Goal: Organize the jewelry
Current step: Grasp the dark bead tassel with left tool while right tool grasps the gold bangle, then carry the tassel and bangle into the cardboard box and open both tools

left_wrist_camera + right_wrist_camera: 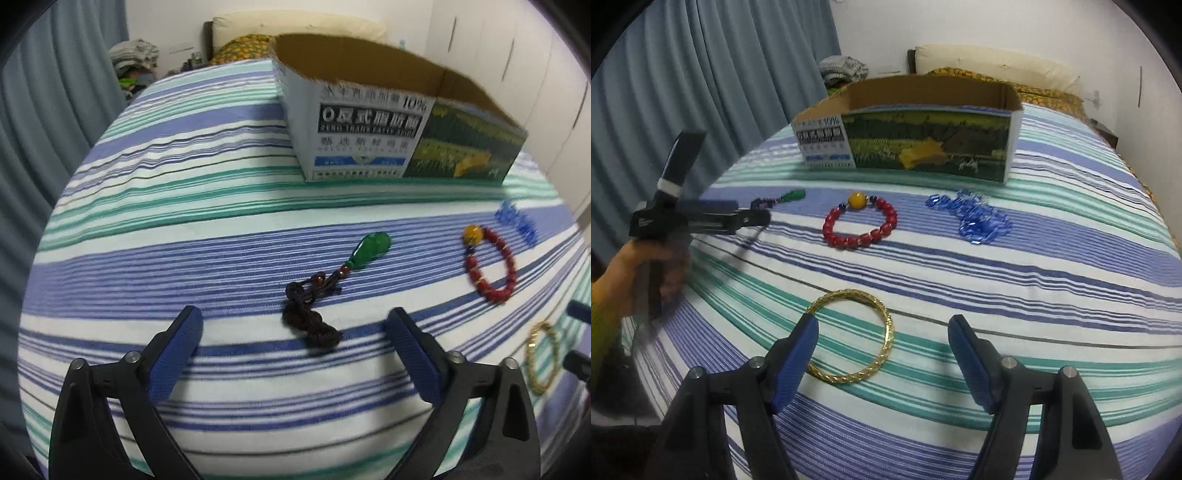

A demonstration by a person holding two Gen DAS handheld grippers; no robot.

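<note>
Green pendant [371, 245] on its dark knotted cord [308, 321] lies on the striped bedspread [184, 229], just ahead of my left gripper [295, 341]; jaws released, nothing between them. Gold bangle [851, 338] lies partly between the released, empty jaws of my right gripper [882, 349]; red bead bracelet [860, 225] and blue bead strand [971, 218] lie farther out. Open cardboard box [923, 140] stands beyond all four pieces on the bed.
</note>
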